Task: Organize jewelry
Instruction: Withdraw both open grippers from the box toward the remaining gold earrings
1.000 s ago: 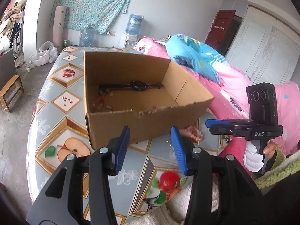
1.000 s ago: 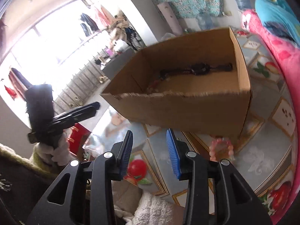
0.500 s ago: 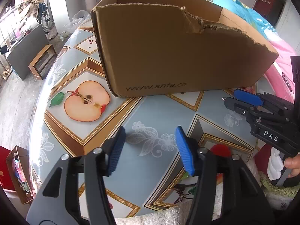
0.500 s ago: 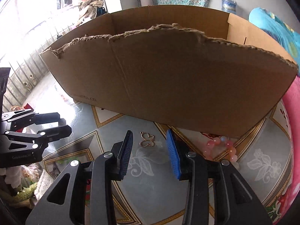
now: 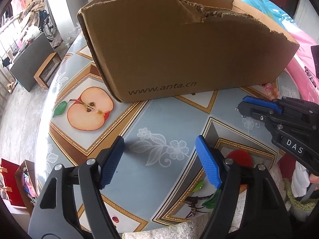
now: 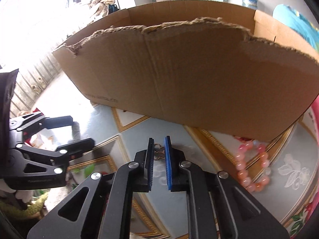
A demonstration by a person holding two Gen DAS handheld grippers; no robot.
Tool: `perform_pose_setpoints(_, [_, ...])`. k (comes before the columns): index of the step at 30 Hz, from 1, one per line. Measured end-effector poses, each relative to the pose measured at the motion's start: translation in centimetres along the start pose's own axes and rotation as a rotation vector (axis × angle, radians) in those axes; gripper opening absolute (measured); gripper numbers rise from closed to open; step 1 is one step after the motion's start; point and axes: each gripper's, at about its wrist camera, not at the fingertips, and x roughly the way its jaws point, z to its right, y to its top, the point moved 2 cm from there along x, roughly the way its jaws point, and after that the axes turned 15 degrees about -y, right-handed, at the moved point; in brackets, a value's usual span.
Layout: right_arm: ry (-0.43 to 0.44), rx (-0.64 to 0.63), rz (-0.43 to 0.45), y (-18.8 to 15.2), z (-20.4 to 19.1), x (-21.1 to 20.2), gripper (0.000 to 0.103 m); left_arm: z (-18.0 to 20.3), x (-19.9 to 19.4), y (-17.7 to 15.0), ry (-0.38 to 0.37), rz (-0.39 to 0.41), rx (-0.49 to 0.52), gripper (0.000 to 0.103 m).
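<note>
Gold clover-shaped charm (image 6: 159, 153) pinched between right gripper (image 6: 159, 146) fingers; left gripper (image 5: 159, 146) fingers spread.

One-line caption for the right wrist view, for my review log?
Right gripper nearly closed around a small gold clasp before the cardboard box.

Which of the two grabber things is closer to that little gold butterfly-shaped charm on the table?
Right. The right gripper has the gold charm between its nearly closed fingertips; the left gripper hovers open over bare tablecloth, off to the side.

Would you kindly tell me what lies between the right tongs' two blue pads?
A small gold clover-shaped charm lies between the right tongs, on the patterned tablecloth; the right wrist view shows it.
</note>
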Motion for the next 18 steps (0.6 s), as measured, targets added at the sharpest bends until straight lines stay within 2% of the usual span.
perform_pose_setpoints(5, [0.179,0.063,-0.071,-0.6,-0.5,0.5,0.011,0.0,0.2,0.2,0.004,-0.003,0.003,0.072])
perform_pose_setpoints(8, [0.217,0.118,-0.066,-0.4,0.3,0.2,0.012,-0.2,0.4,0.2,0.009,-0.006,0.005,0.073])
perform_pose_setpoints(15, [0.121,0.143,-0.064,-0.4,1.7,-0.3,0.013,0.1,0.6,0.3,0.012,-0.011,0.007,0.074])
perform_pose_setpoints(17, [0.108,0.146,-0.065,-0.4,1.7,-0.3,0.028,0.1,0.6,0.3,0.012,-0.012,0.007,0.074])
perform_pose_setpoints(18, [0.109,0.149,-0.063,-0.5,1.8,-0.3,0.030,0.1,0.6,0.3,0.012,-0.011,0.007,0.074])
